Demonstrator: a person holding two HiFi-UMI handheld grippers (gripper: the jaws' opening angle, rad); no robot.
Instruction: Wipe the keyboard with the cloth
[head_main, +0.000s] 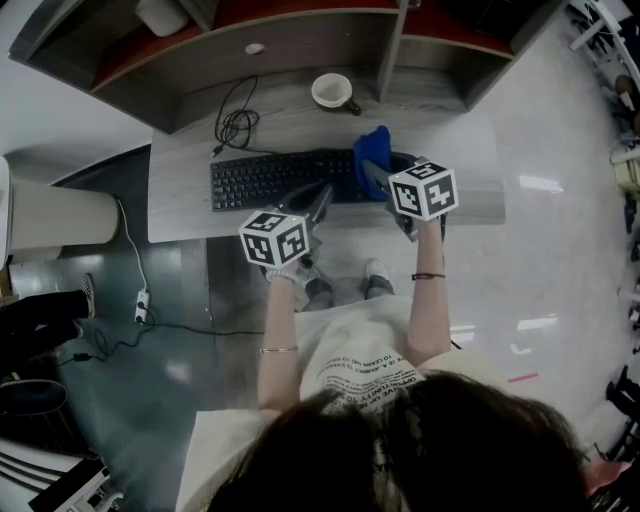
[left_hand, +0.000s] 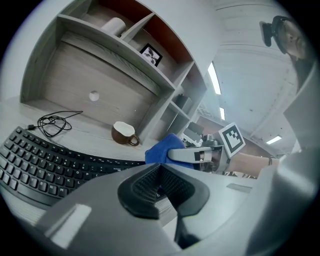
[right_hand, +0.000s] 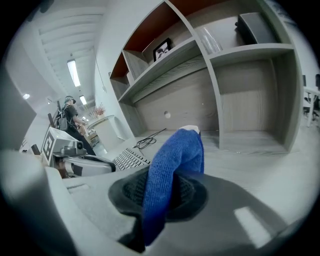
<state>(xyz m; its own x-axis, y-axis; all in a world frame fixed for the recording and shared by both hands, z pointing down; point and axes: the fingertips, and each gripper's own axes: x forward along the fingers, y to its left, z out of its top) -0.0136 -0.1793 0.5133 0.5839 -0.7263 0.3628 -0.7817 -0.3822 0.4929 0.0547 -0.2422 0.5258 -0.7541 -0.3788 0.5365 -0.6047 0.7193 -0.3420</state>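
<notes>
On the grey tabletop (head_main: 190, 215) the black keyboard (head_main: 265, 180) lay w/ its right end under the blue cloth (head_main: 373, 148). Right claw (head_main: 372, 175) was clenched on that cloth, a fold standing up past the jaws. Left claw (head_main: 322, 198) was pinched together on nothing, hanging just off the keyboard's front edge.

Step looked like the start of the wipe. Prob. best to tip the right claw so cloth, not plastic, meets the keys, then press lightly & drag row by row toward the left end. Left claw could steady the board if it skids.

Head view gave the layout but not whether cloth touched keys. Right gripper view showed the grip itself. Left gripper view showed the brown side of the cup (left_hand: 124, 133) behind the keyboard, & the coiled cable (left_hand: 52, 122) low across the tabletop.
</notes>
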